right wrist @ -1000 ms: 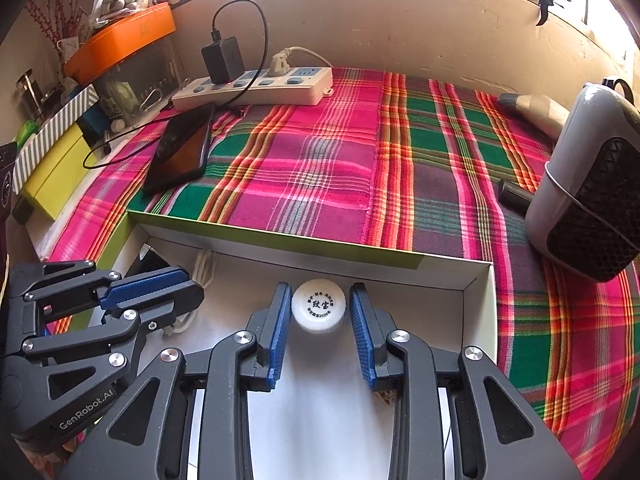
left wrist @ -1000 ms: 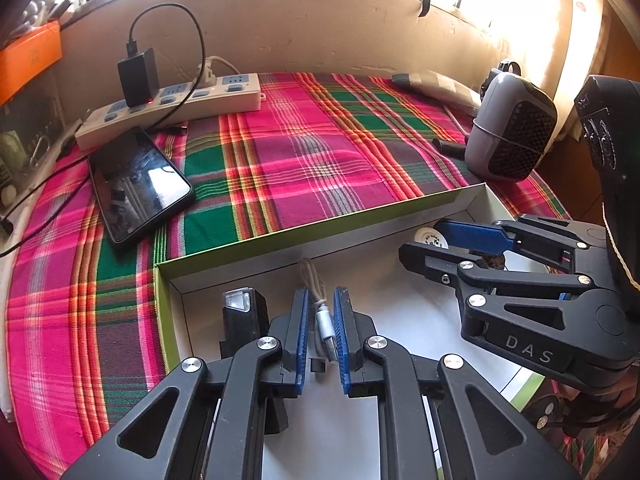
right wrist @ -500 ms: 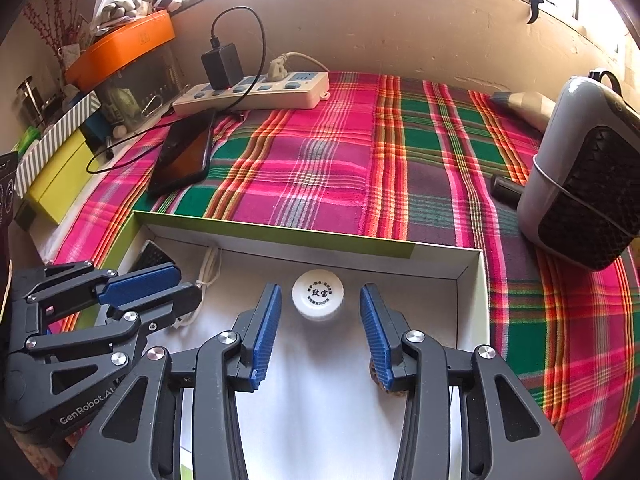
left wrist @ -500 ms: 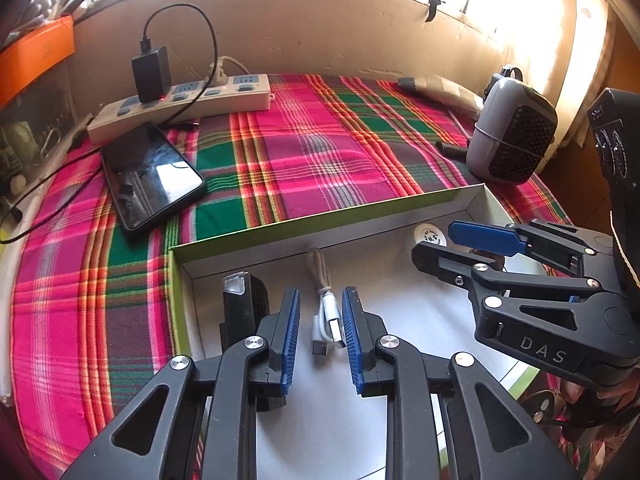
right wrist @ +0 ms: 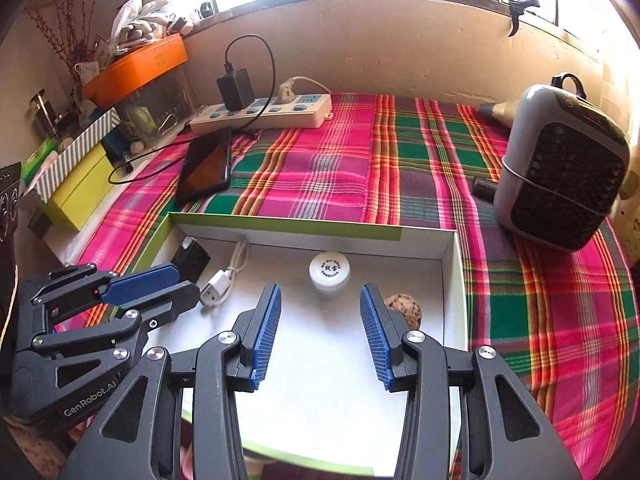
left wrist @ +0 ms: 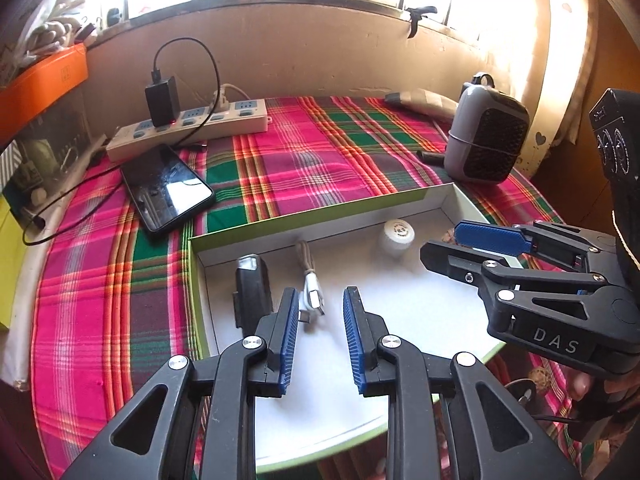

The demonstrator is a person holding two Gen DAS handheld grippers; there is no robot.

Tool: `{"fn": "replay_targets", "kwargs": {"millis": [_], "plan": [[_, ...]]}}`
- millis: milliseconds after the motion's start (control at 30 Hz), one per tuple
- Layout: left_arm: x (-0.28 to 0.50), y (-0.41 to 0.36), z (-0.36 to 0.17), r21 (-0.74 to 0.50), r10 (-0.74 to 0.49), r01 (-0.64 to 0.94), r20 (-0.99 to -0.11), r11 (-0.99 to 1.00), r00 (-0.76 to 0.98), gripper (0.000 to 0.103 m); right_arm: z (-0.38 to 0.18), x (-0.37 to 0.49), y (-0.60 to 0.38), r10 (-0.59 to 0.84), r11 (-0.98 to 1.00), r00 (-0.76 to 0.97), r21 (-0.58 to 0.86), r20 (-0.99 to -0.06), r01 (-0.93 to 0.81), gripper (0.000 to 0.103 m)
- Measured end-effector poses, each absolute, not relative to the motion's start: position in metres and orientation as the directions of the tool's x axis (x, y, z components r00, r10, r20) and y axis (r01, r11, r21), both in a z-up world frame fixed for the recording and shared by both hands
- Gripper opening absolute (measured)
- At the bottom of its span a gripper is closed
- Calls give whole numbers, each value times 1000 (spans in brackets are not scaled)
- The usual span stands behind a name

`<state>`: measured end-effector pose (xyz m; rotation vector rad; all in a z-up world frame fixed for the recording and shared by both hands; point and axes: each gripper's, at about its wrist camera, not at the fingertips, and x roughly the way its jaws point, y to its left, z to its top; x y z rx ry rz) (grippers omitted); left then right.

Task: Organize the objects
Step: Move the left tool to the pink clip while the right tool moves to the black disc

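Two claws hang spread and empty over my box (left wrist: 320, 222): left claw (left wrist: 320, 320) just short of the cable (left wrist: 310, 280), right claw (right wrist: 320, 332) just short of the white bottle (right wrist: 329, 272). If I drift forward, a finger could knock the bottle over or snag the cable.

Plaid cloth (left wrist: 312, 168), power strip (left wrist: 188, 128), phone (left wrist: 166, 190), grey heater (right wrist: 560, 180), orange bin (right wrist: 136, 68)

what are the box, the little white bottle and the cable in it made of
Box: looks like matte white card with green outside; thin, sharply folded walls.
Bottle: probably plastic; smooth, slightly glossy printed cap.
Cable: cord seems braided, beige; white plastic plug with metal USB tip.
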<state>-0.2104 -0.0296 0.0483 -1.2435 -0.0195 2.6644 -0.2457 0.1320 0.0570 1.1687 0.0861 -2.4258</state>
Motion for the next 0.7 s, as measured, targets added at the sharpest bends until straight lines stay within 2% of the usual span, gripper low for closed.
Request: {"fn": "replay_targets", "kwargs": {"millis": [700], "plan": [[-147,-32,56,-124,215,-183,-728,-975,-651,22,67,-195,158,-384,-904,-582,165,-716,393,43]]}}
